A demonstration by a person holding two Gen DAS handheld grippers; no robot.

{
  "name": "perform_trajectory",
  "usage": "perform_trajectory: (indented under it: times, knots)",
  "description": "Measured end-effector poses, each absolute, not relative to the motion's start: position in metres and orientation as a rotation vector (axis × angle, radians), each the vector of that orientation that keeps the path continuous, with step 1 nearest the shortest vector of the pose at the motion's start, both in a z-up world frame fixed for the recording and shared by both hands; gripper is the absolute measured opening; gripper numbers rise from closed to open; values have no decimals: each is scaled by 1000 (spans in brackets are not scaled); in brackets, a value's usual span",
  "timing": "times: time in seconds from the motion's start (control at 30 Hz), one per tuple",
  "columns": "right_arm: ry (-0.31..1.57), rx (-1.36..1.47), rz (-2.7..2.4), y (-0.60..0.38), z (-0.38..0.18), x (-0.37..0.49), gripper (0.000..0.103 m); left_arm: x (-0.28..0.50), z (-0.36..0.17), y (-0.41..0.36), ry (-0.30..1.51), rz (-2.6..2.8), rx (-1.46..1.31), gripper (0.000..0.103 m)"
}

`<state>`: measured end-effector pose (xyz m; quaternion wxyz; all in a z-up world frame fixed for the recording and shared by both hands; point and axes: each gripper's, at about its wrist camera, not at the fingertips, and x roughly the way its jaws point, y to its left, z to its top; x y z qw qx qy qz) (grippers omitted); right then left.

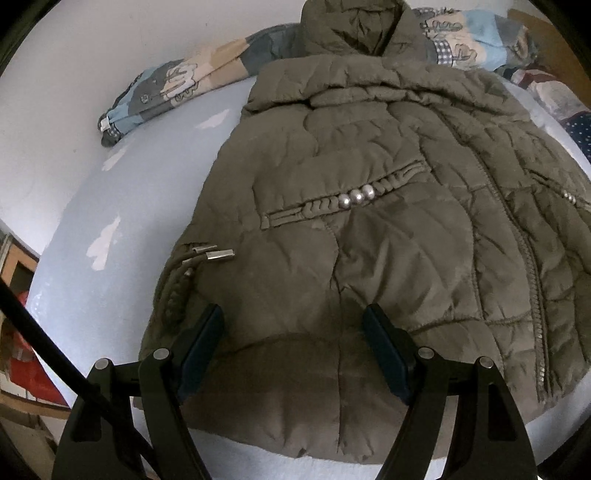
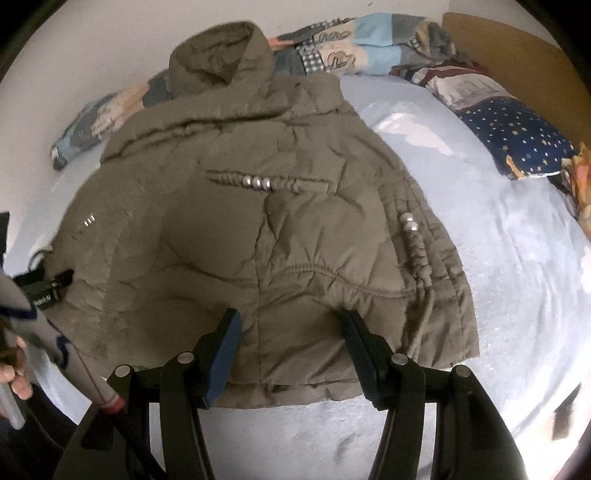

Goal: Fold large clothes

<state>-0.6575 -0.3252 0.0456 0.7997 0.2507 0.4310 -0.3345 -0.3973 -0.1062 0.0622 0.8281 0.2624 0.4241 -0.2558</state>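
An olive quilted hooded jacket [image 1: 351,240] lies front up and spread flat on a pale blue bed sheet [image 1: 92,192], with its hood [image 1: 354,29] at the far end. My left gripper [image 1: 293,314] hovers open over the near hem on the jacket's left part, close to the drawstring ends [image 1: 218,254]. Nothing is pinched between its blue pads [image 1: 201,350]. The right wrist view shows the same jacket [image 2: 221,240]. My right gripper [image 2: 290,315] stands open over the near hem on the right part, with fabric below the jaws and no grip on it.
A rolled patchwork quilt [image 2: 369,44] lies along the far wall behind the hood. At the right are a dark star-print pillow [image 2: 517,136] and a wooden headboard [image 2: 517,55]. A person's hand [image 2: 16,373] shows at the left edge. Bare sheet [image 2: 498,277] spreads right of the jacket.
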Motion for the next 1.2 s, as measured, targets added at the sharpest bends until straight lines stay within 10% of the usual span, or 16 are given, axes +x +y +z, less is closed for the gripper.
perform_trajectory:
  times: [1.2]
  knots:
    - [826, 462, -670, -310, 65, -630, 66, -373, 82, -57, 868, -540, 453, 77]
